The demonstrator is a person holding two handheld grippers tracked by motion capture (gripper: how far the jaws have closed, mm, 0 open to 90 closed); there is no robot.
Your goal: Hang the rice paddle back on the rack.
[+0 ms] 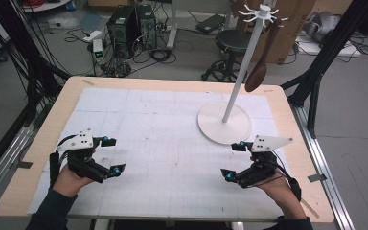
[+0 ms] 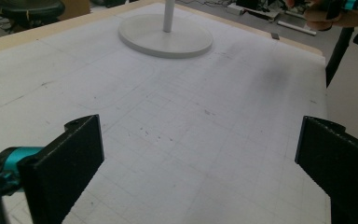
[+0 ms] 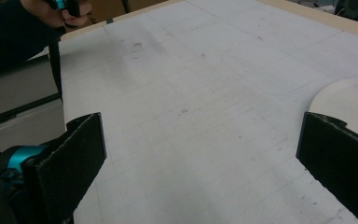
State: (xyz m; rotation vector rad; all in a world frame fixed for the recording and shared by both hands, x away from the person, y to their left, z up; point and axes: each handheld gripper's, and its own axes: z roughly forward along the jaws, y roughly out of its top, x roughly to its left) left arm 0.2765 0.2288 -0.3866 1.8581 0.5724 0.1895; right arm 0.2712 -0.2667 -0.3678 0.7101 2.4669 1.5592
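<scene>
A white rack (image 1: 246, 52) with a round base (image 1: 211, 127) stands at the right of the table. A brown wooden spoon (image 1: 261, 62) hangs from one of its top hooks. My left gripper (image 1: 113, 155) hovers over the mat at the near left, jaws wide apart, nothing between them. My right gripper (image 1: 234, 160) is at the near right, just in front of the rack's base, also open and empty. The rack's base (image 2: 165, 36) lies far ahead in the left gripper view. Its edge (image 3: 349, 100) sits beside my right jaw in the right gripper view.
A white gridded mat (image 1: 163, 139) covers the wooden table (image 1: 52, 110). Behind the table are computer towers (image 1: 132, 28), a black stool (image 1: 232, 45), cables and cardboard boxes. Black frame legs (image 1: 318, 67) stand at the right.
</scene>
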